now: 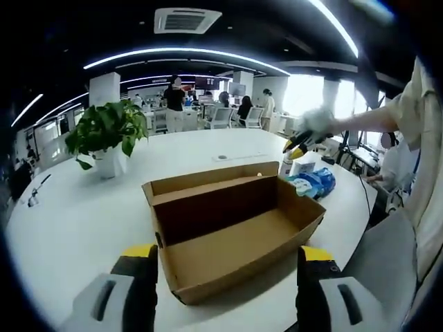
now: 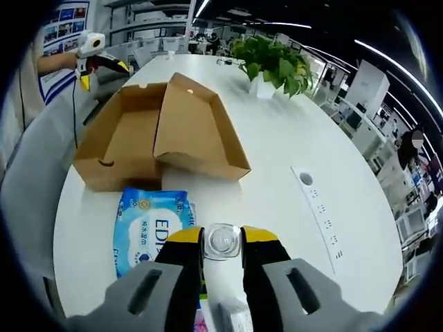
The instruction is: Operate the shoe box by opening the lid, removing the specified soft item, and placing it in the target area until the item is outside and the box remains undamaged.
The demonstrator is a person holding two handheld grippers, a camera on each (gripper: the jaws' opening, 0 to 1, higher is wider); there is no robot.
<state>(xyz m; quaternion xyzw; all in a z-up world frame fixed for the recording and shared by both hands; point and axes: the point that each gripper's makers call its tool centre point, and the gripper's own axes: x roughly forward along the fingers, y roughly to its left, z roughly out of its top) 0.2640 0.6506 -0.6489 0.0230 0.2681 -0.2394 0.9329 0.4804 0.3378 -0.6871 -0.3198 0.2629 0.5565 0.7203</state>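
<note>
Brown cardboard shoe box (image 1: 232, 232) is seen open on the white round table (image 1: 76, 221), lid folded back. Left gripper (image 1: 228, 287) is held apart at 6 o'clock. Right gripper (image 2: 221, 259) is clamped on a small clear bottle (image 2: 222, 243), beside a blue soft wipes pack (image 2: 149, 228) at 9 o'clock.
</note>
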